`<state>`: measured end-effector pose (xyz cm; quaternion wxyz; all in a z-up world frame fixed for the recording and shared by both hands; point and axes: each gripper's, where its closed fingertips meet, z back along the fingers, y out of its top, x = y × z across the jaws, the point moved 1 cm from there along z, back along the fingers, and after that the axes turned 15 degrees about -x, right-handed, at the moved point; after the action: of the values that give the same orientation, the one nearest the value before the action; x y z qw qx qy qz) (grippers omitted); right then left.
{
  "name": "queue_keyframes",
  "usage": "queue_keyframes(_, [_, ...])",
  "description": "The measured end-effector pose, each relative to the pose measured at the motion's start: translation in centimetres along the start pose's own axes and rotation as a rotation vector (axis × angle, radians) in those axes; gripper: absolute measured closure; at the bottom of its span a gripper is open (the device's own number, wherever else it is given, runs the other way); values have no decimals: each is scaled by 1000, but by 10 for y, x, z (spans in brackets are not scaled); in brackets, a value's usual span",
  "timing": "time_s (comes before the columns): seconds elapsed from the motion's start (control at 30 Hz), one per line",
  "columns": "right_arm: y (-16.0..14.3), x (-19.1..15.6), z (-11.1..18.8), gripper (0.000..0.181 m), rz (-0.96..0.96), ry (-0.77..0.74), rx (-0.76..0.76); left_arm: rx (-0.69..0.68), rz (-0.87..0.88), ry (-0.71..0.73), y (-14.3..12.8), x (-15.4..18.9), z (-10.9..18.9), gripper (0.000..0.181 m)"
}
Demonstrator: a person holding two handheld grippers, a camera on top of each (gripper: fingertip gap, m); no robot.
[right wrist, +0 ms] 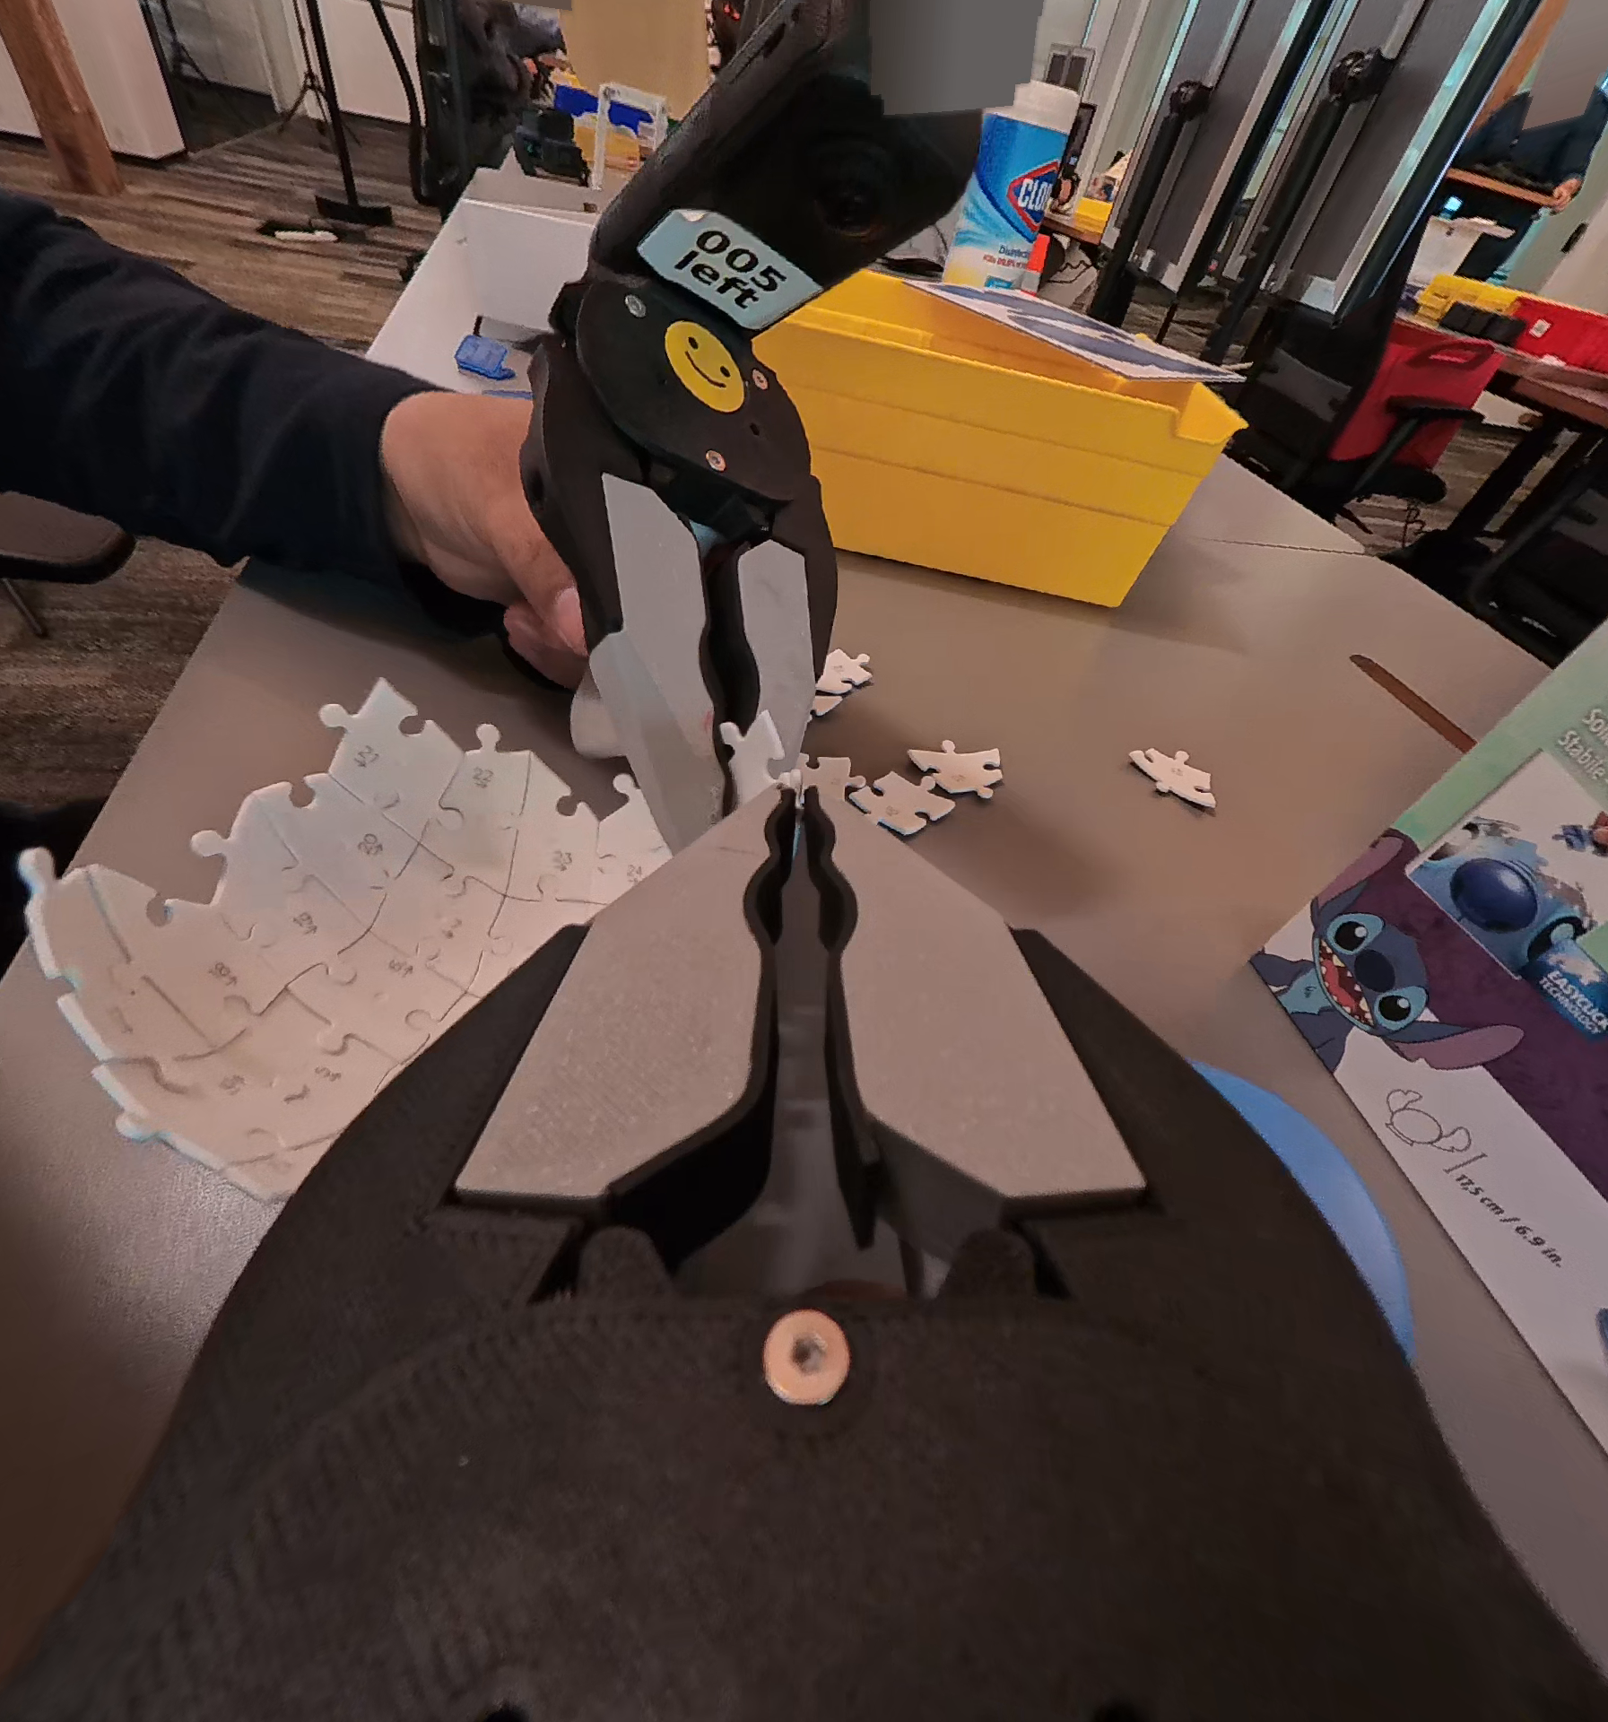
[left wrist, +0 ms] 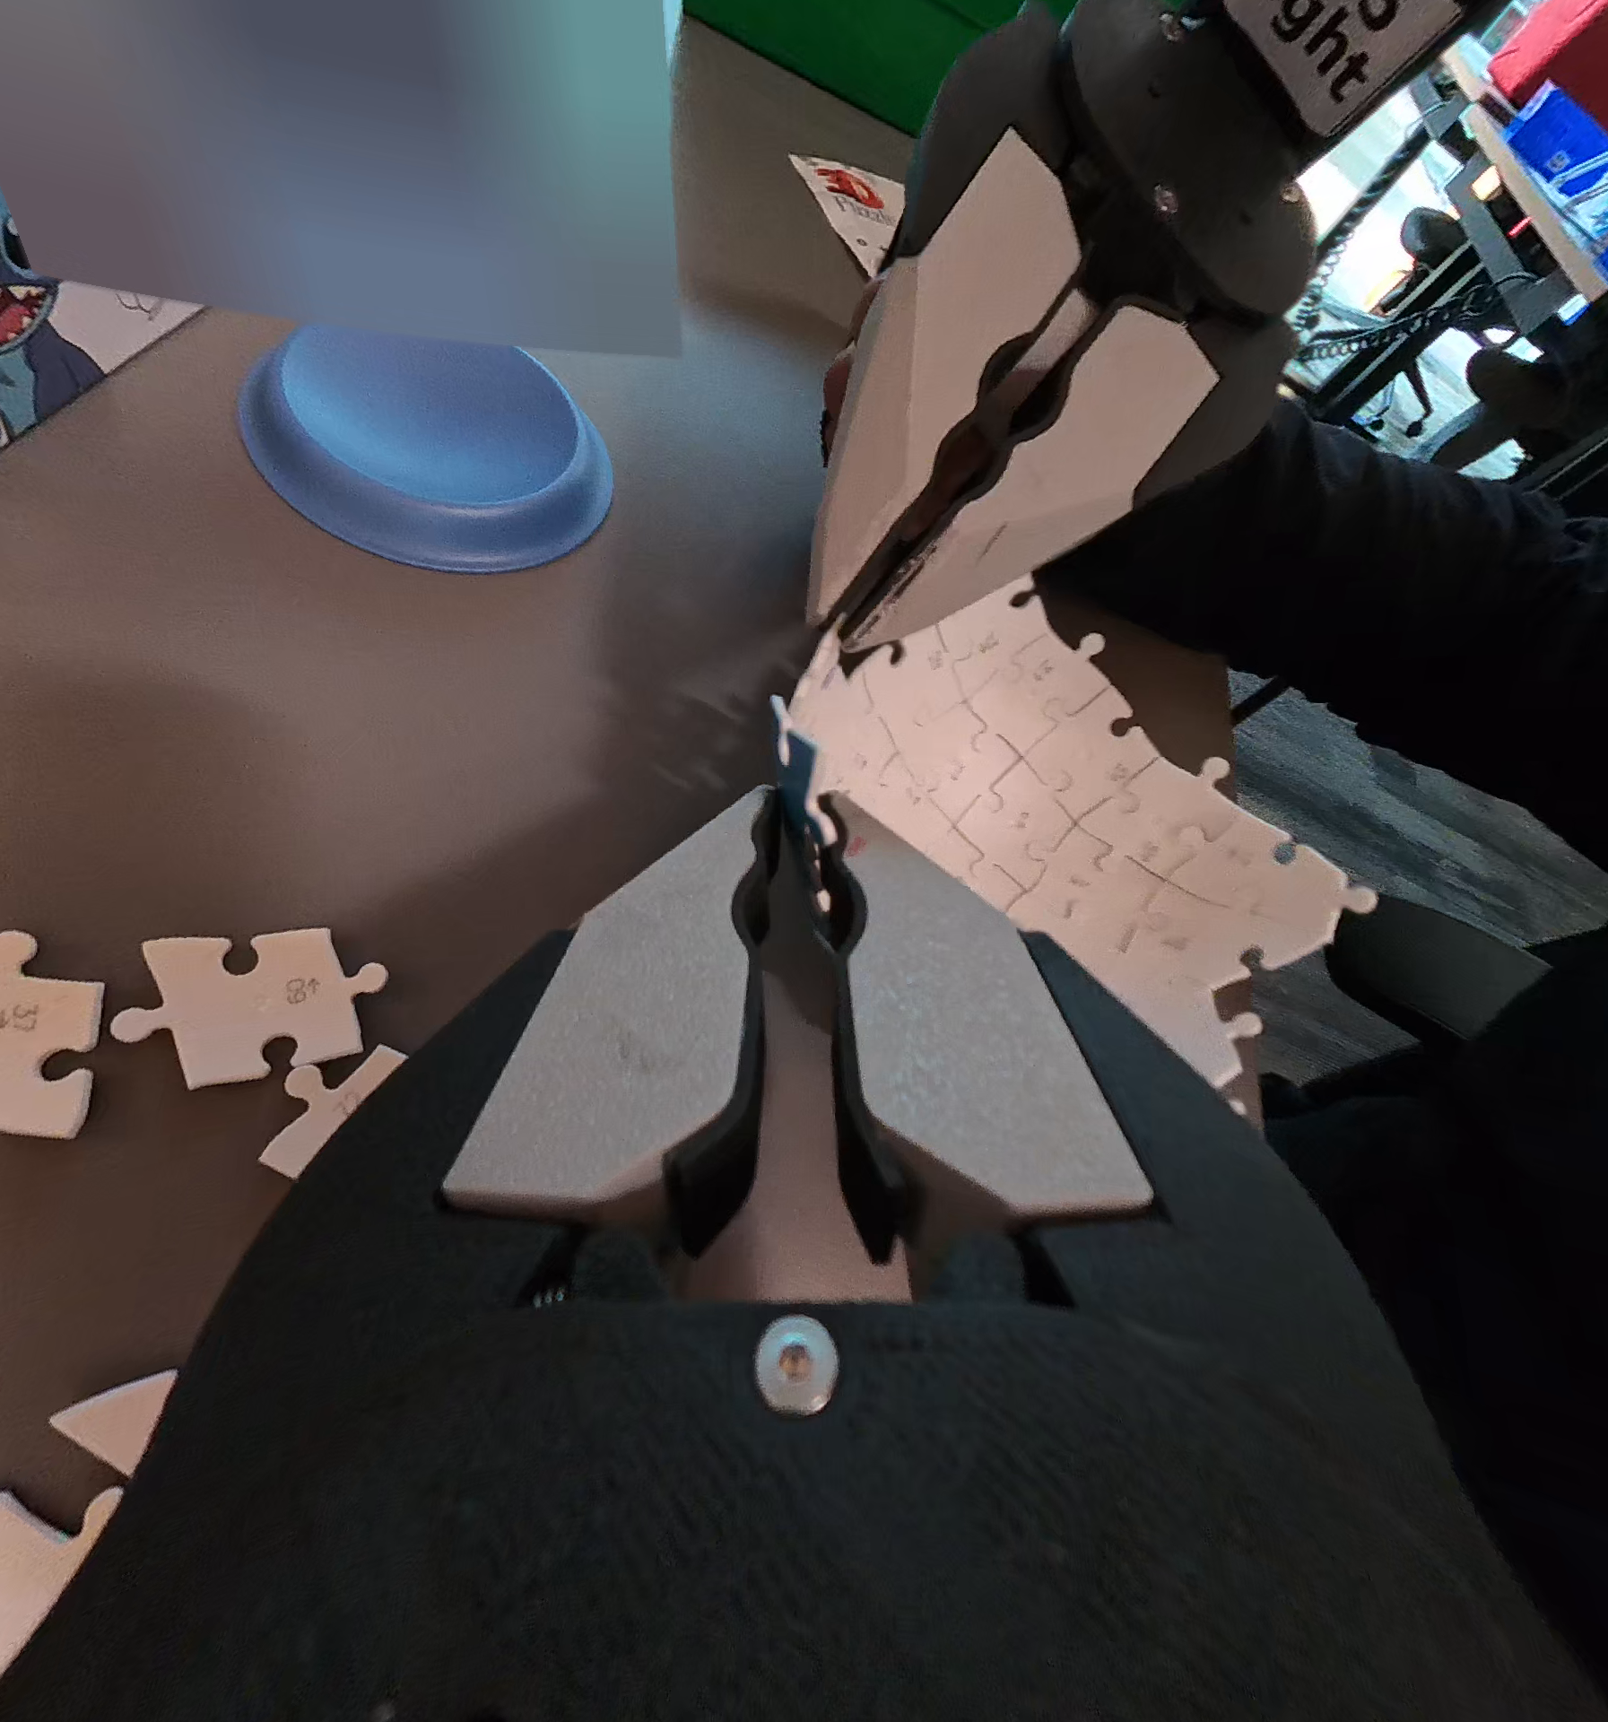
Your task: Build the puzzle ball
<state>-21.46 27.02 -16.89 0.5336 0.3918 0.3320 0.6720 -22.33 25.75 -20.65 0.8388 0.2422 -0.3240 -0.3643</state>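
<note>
Tools tip to tip above tabletop — left tool pinching piece, right tool clamped on shell rim.

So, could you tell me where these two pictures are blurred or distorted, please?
Left wrist view: motion smear on the table just past the held puzzle piece; a masking patch sits above the blue stand. Right wrist view: mostly sharp, with wide-angle bending toward the edges, as on the box.
</note>
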Motion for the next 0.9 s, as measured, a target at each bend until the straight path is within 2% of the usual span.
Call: queue_keyframes(0.9, [-2, 0, -4, 181, -43, 13, -26, 25, 17, -32, -2, -3, 0, 181])
